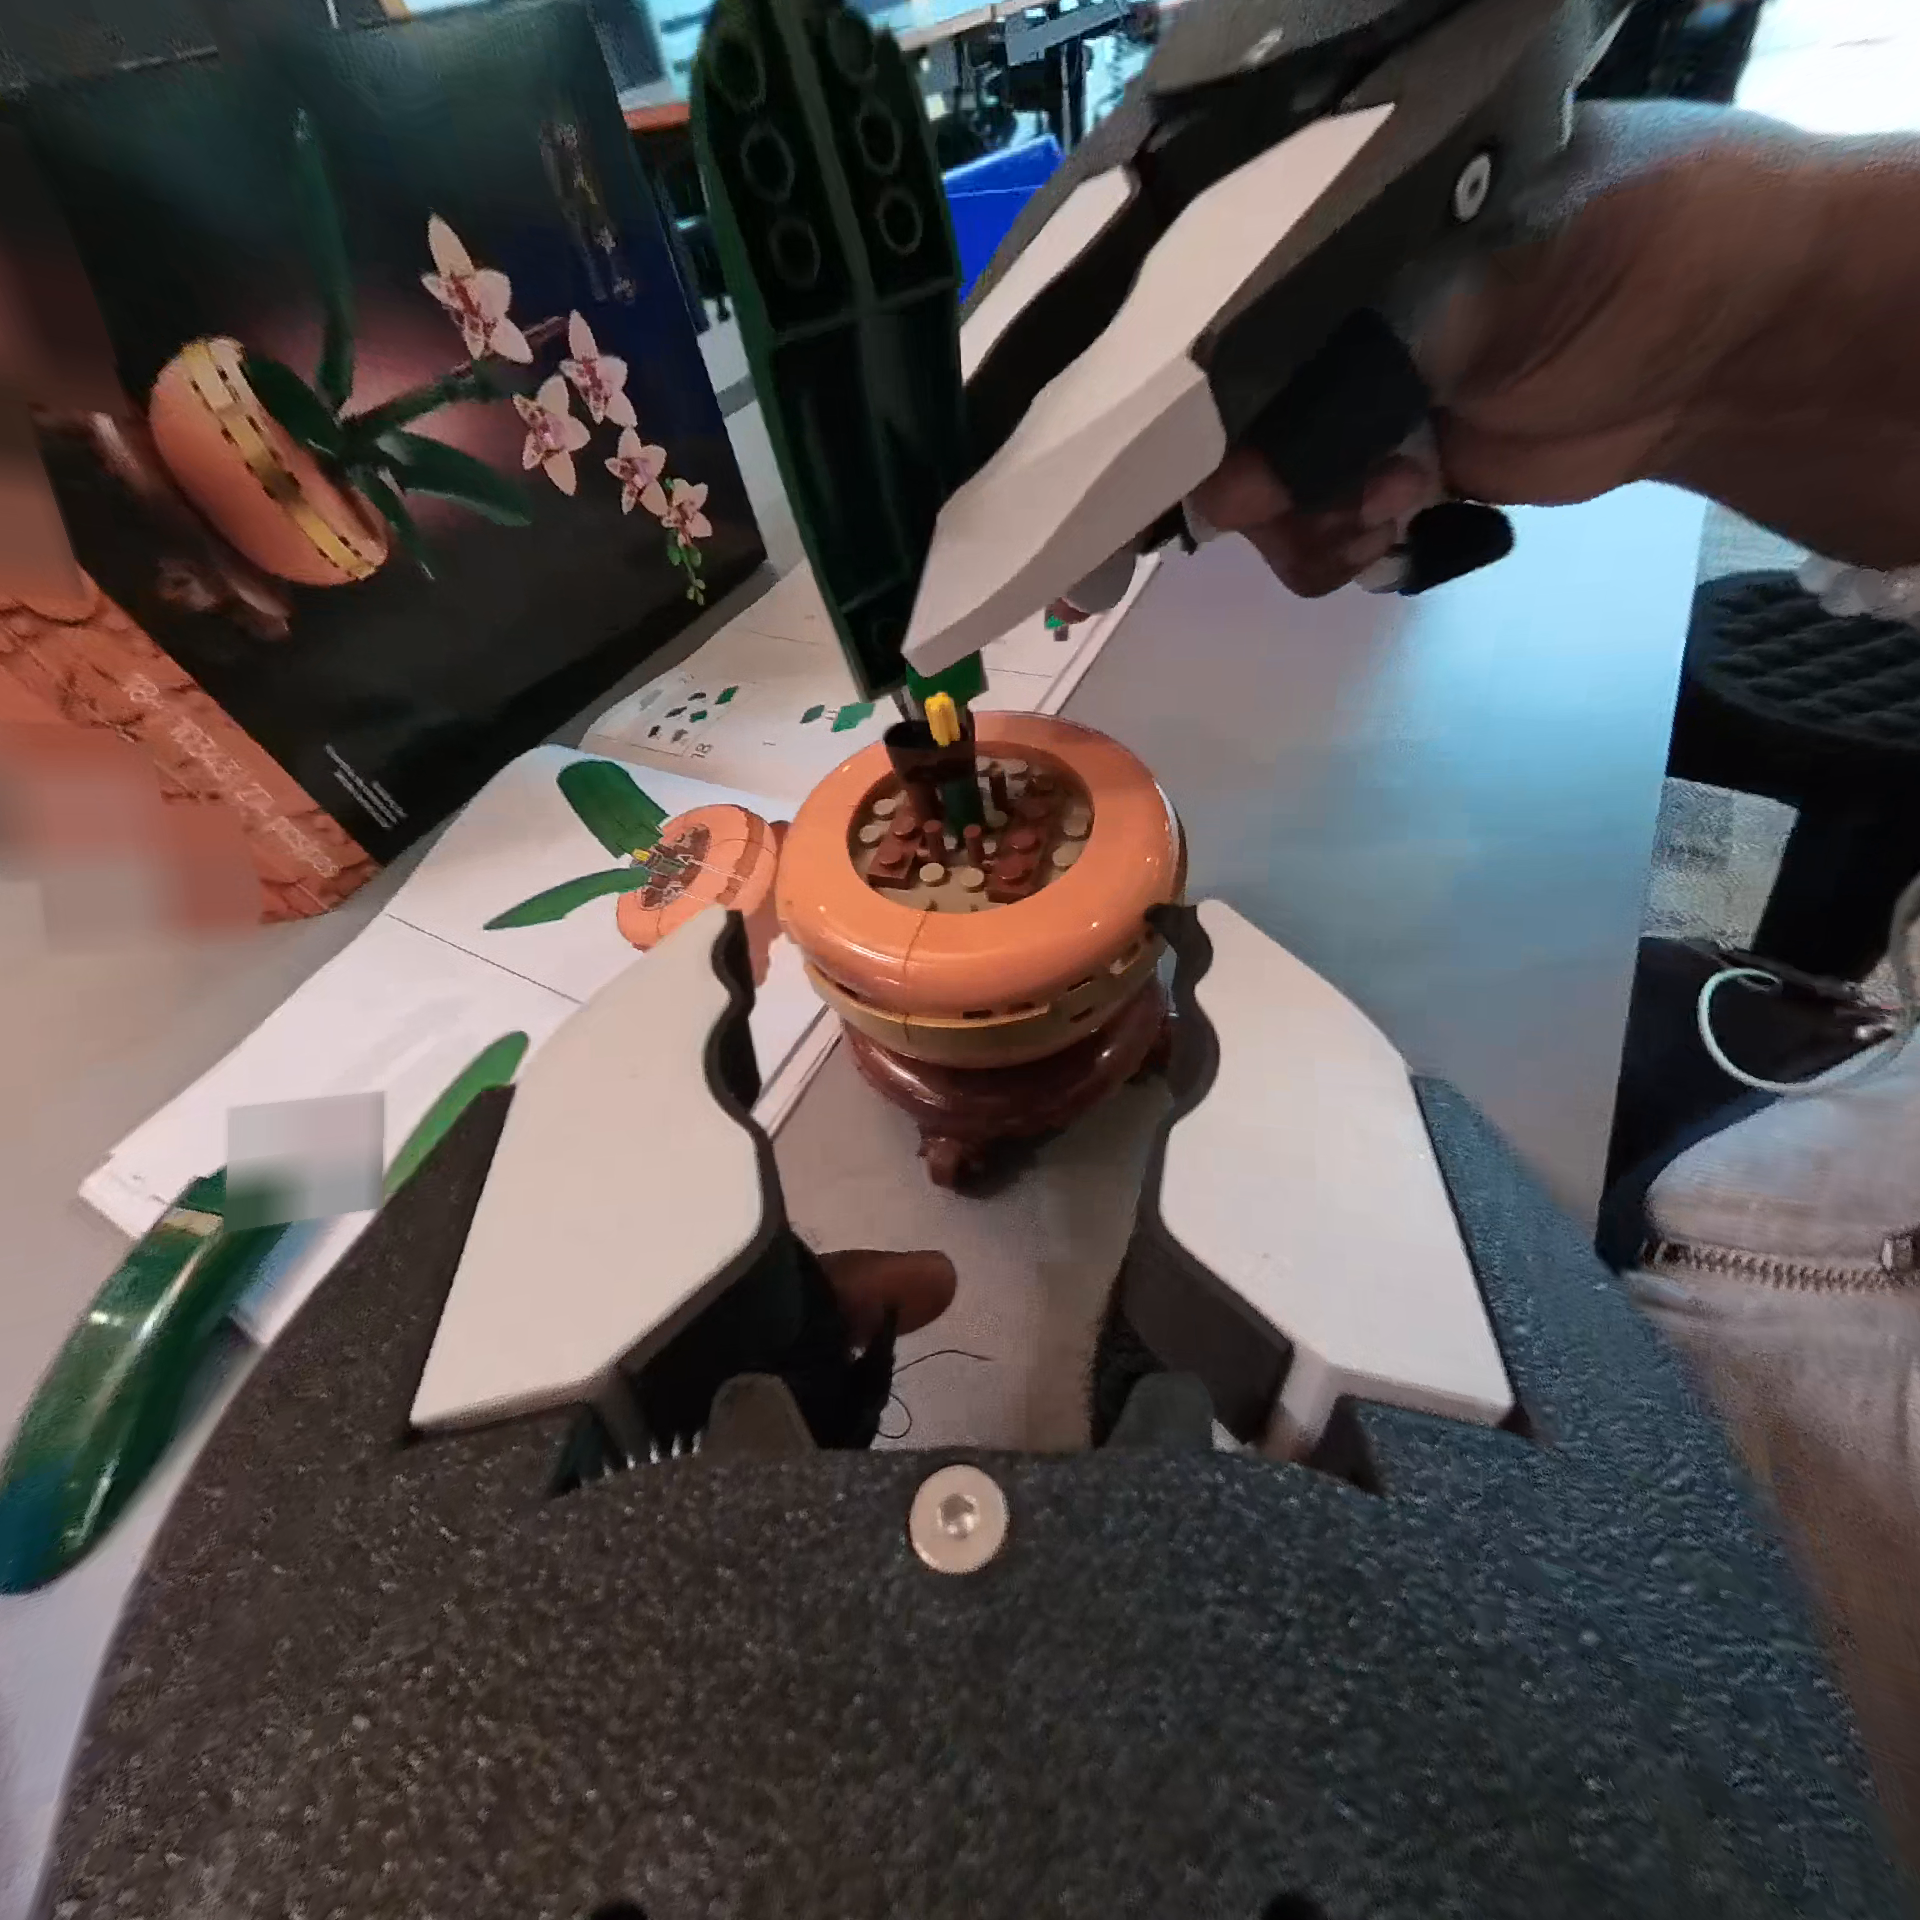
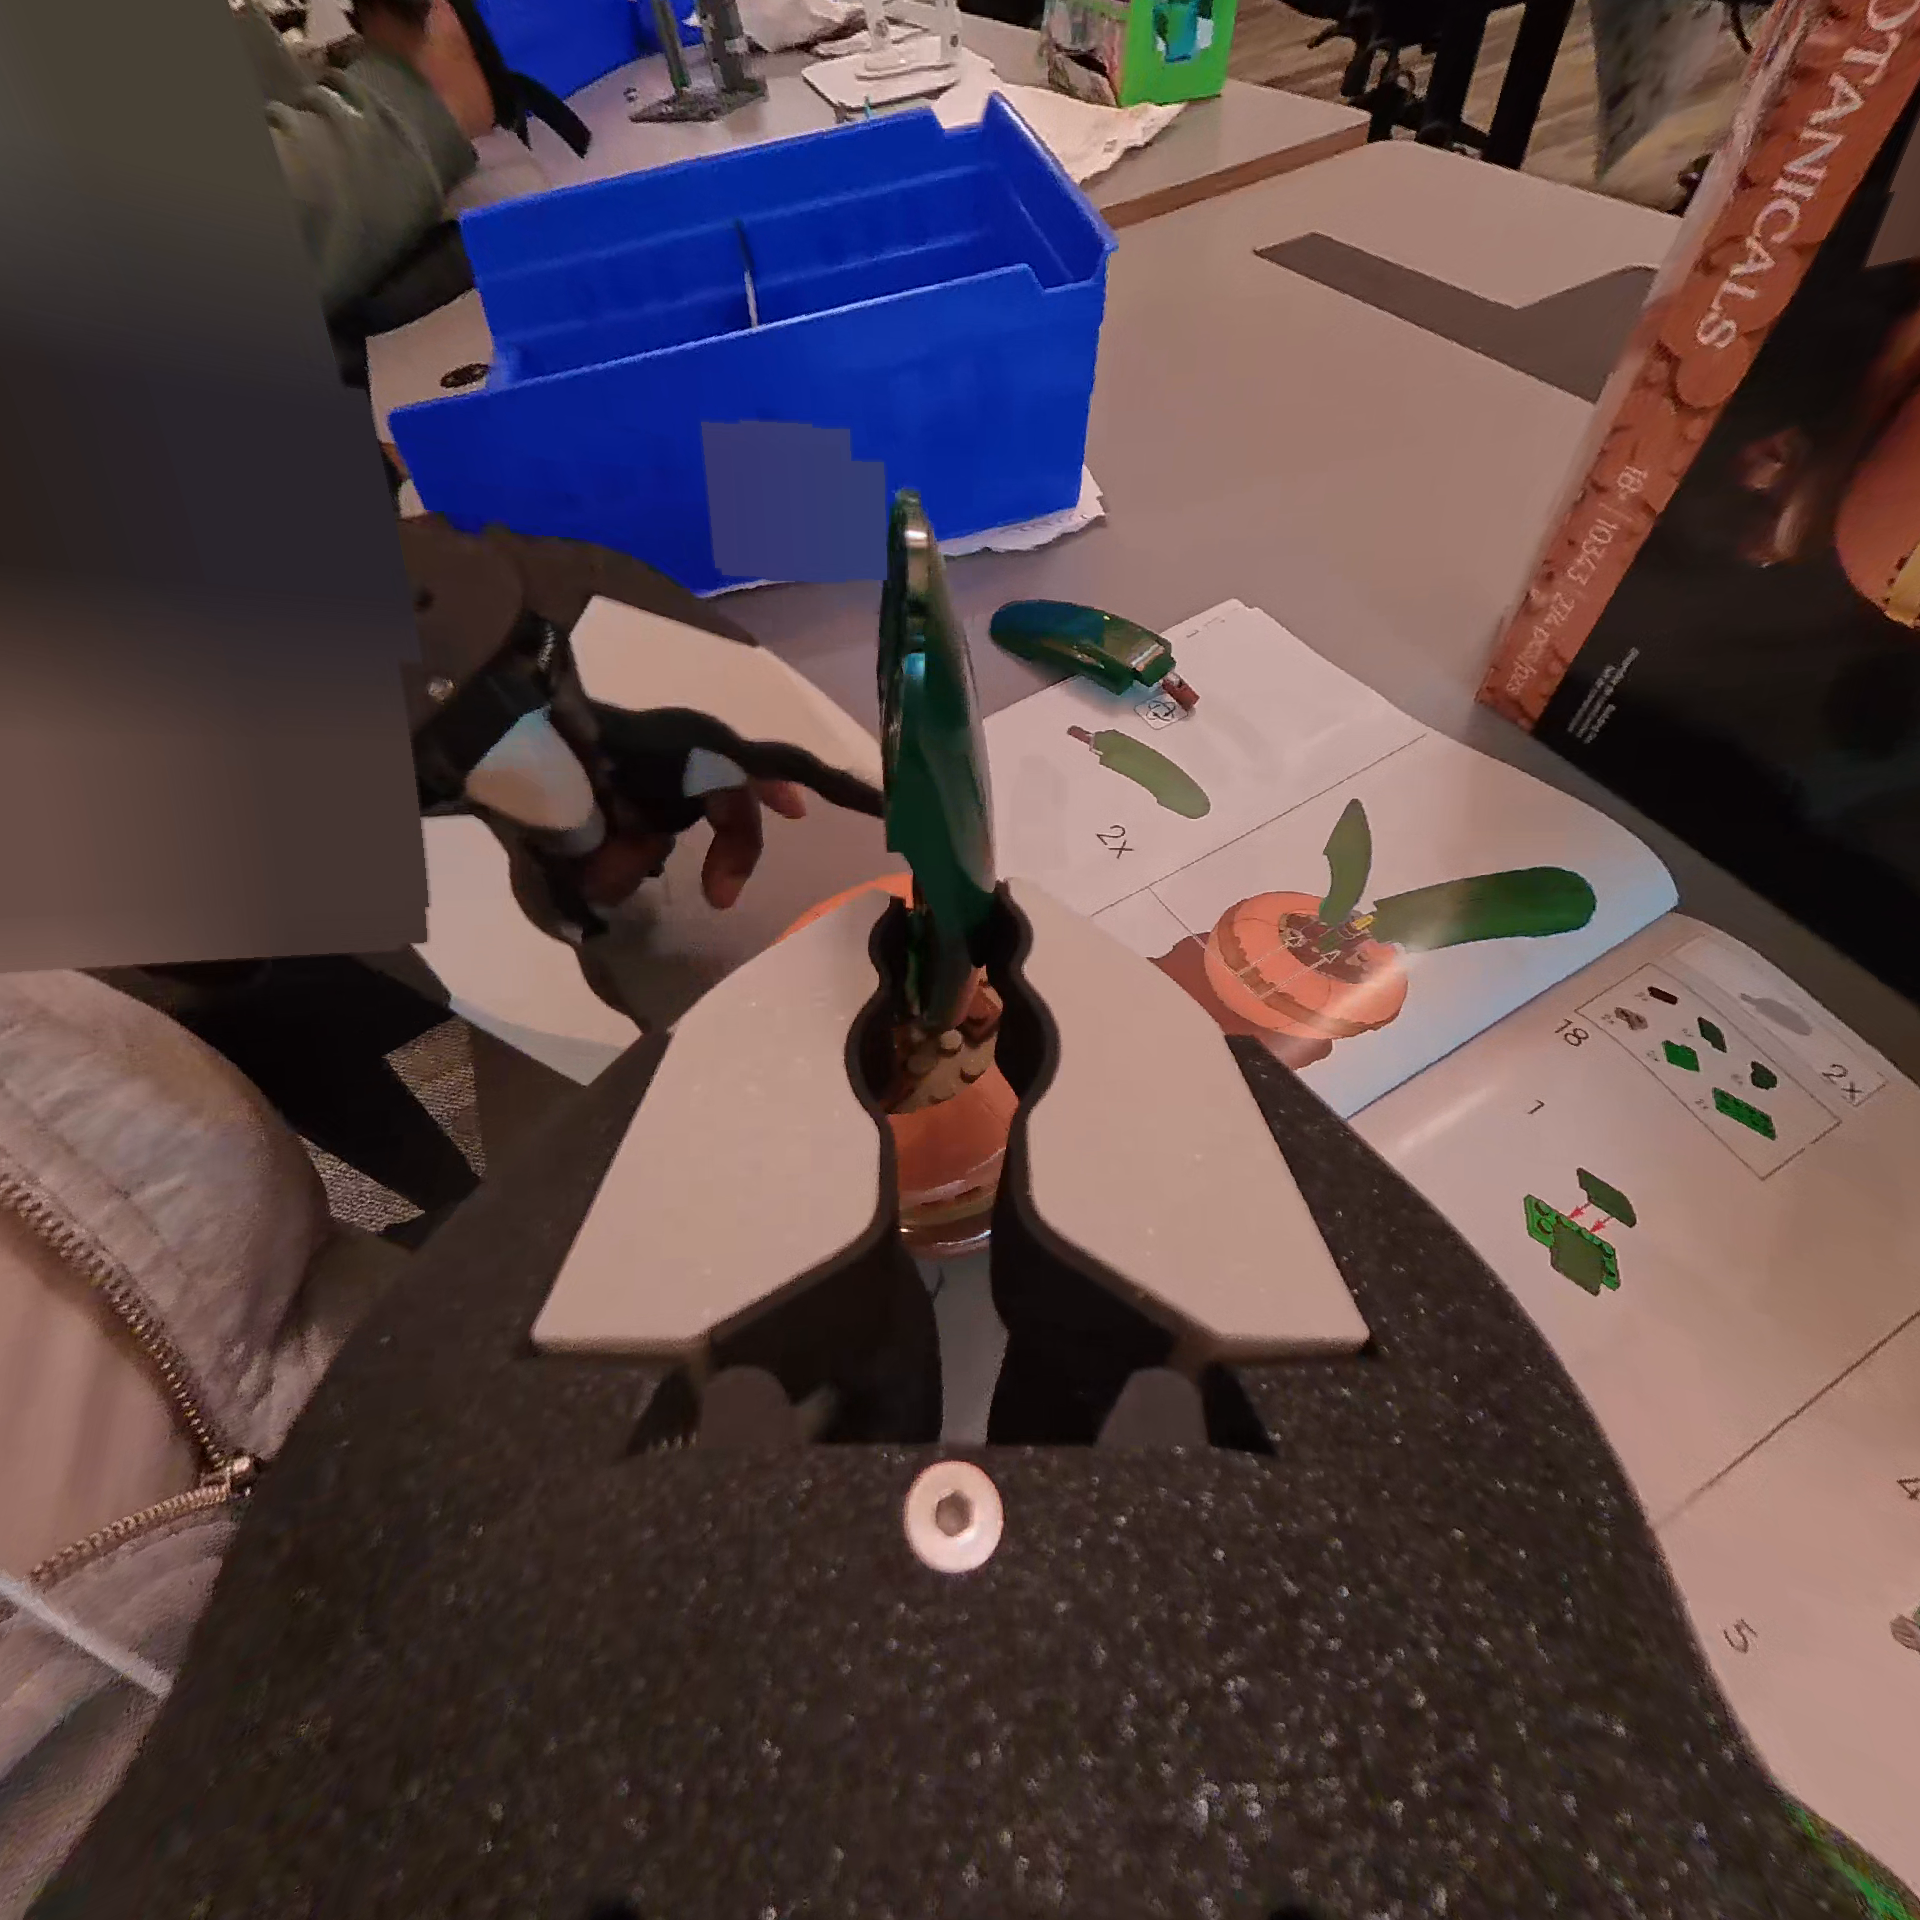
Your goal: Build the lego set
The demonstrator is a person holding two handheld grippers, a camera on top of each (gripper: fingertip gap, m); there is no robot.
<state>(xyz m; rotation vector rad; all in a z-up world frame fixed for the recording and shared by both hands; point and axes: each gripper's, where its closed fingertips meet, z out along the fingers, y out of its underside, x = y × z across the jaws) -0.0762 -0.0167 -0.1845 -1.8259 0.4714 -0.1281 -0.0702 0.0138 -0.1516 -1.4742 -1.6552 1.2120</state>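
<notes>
The left gripper (image 1: 956, 925) lies low and level over the table (image 1: 1351, 790), its fingers spread on either side of the flower pot (image 1: 977, 883), with the right fingertip touching the pot's side and the left one just off it. The pot stands upright between the tips on its dark brown base.

The right gripper (image 1: 914, 655) comes down steeply from above and to the right, the person's hand (image 1: 1621, 343) wrapped round its handle. Its fingers are pinched on the lower end of a long dark green leaf (image 1: 831, 312), which stands nearly upright with its foot at the small green and yellow stem in the middle of the pot.

Beyond the right gripper a second leaf (image 2: 1081, 639) lies on the open instruction booklet (image 2: 1455, 1039), with the blue bin (image 2: 790, 312) farther off and the set's box (image 1: 364, 416) standing to the left of the pot.
</notes>
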